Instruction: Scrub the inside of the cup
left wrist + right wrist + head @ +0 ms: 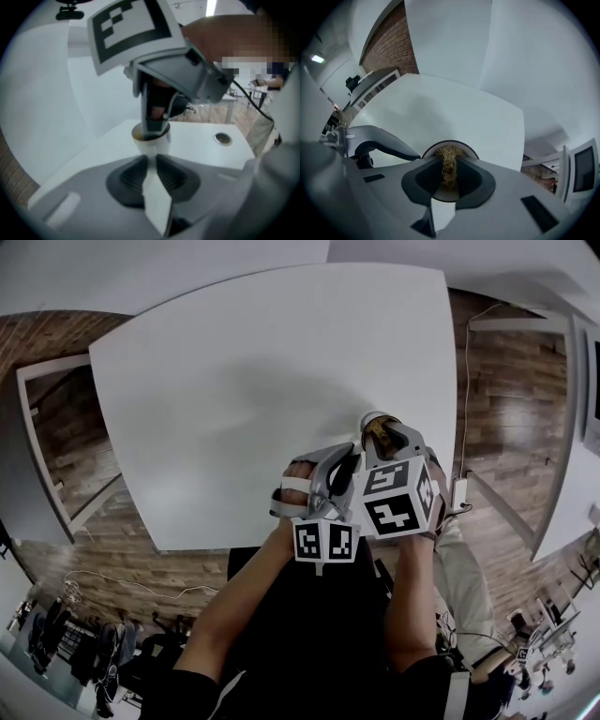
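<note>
A white cup [373, 420] stands near the table's front right edge. From the side, my left gripper [345, 468] is shut on it; in the left gripper view a white part of the cup [157, 144] is pinched between the jaws of the left gripper [151, 163]. My right gripper [386, 435] points steeply down into the cup's mouth. It is shut on a straw-coloured fibre scrubber [449, 164], which hangs between the jaws of the right gripper [450, 172] over the cup's rim [436, 146]. The right gripper [154, 125] dips into the cup from above.
The white table [262, 381] spreads wide behind and to the left of the cup. A round cable hole [222, 138] sits in the tabletop to the cup's right. Wooden floor and another desk lie beyond the table's edge, and a screen [583, 168] stands far right.
</note>
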The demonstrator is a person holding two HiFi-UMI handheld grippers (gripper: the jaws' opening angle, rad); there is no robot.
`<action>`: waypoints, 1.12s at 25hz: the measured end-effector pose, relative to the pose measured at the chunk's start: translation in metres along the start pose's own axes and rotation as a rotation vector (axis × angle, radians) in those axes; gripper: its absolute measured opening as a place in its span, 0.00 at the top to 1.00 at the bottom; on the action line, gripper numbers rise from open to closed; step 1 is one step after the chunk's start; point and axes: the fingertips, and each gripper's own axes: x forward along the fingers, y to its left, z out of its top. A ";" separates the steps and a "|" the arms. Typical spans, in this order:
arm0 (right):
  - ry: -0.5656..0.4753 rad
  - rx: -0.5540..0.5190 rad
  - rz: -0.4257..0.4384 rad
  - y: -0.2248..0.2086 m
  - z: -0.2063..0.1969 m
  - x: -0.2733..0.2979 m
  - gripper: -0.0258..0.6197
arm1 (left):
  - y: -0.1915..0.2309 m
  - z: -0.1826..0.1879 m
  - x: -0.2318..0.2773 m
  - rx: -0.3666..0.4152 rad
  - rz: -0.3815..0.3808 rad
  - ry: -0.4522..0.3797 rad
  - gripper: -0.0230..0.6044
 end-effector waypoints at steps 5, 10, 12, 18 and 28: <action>0.035 -0.176 -0.069 -0.003 0.003 -0.013 0.87 | 0.002 -0.001 0.001 -0.017 -0.001 0.019 0.86; -0.004 -0.373 -0.236 -0.008 0.001 -0.041 0.87 | 0.001 0.001 0.003 -0.013 -0.013 0.019 0.87; -0.022 -0.408 -0.263 -0.007 0.000 -0.046 0.87 | 0.000 0.001 0.002 -0.010 -0.016 0.018 0.87; 0.004 -0.385 -0.234 -0.007 -0.003 -0.027 0.87 | 0.001 0.002 0.002 -0.016 -0.013 0.011 0.87; 0.153 -0.343 -0.095 -0.002 -0.008 0.003 0.87 | 0.005 0.000 0.002 -0.009 0.017 0.022 0.87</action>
